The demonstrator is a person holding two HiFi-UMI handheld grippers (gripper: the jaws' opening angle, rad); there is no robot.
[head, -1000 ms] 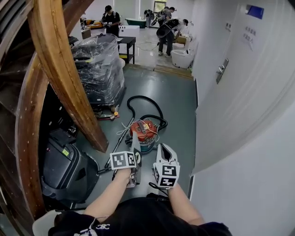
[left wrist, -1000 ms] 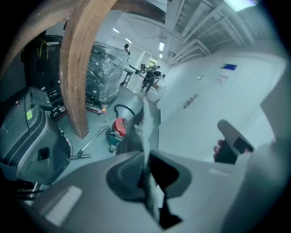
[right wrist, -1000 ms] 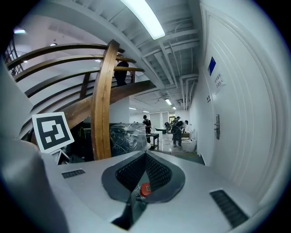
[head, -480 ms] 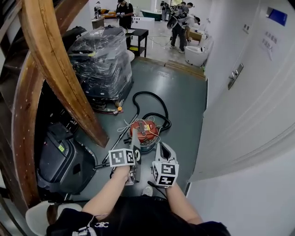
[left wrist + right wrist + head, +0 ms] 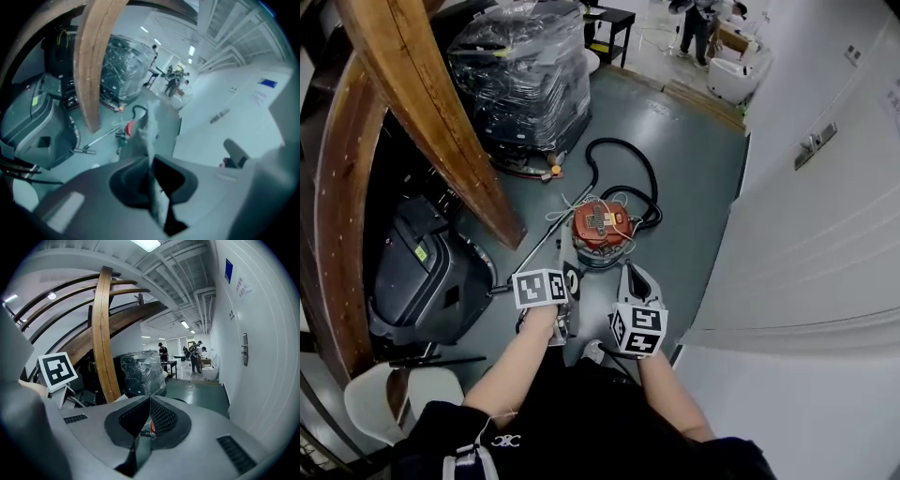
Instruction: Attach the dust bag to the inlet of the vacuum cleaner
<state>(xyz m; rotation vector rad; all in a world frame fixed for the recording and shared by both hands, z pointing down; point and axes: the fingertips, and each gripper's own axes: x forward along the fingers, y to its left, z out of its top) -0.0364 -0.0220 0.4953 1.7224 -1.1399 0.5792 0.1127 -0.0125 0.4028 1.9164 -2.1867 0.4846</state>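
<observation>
The red vacuum cleaner [image 5: 600, 225] stands on the grey floor with its black hose [image 5: 630, 169] looped behind it. My left gripper [image 5: 566, 278] is just short of it on the near left, shut on the grey dust bag [image 5: 149, 127]. The bag sticks up as a thin limp strip from between the jaws [image 5: 152, 165]. My right gripper [image 5: 631, 275] hovers beside it on the near right, shut with nothing held. In the right gripper view [image 5: 150, 403] only a sliver of the red vacuum cleaner [image 5: 151, 426] shows below the closed jaws.
A curved wooden beam [image 5: 441, 122] slants down at the left. Behind it stands a plastic-wrapped machine [image 5: 525, 80], and a black floor machine [image 5: 422, 281] sits at the left. A metal wand [image 5: 530, 253] lies on the floor. A white wall with a door [image 5: 825, 206] runs along the right.
Both grippers have moved forward and down toward the vacuum cleaner, which now lies closer under them. The dust bag stays in the left jaws.
</observation>
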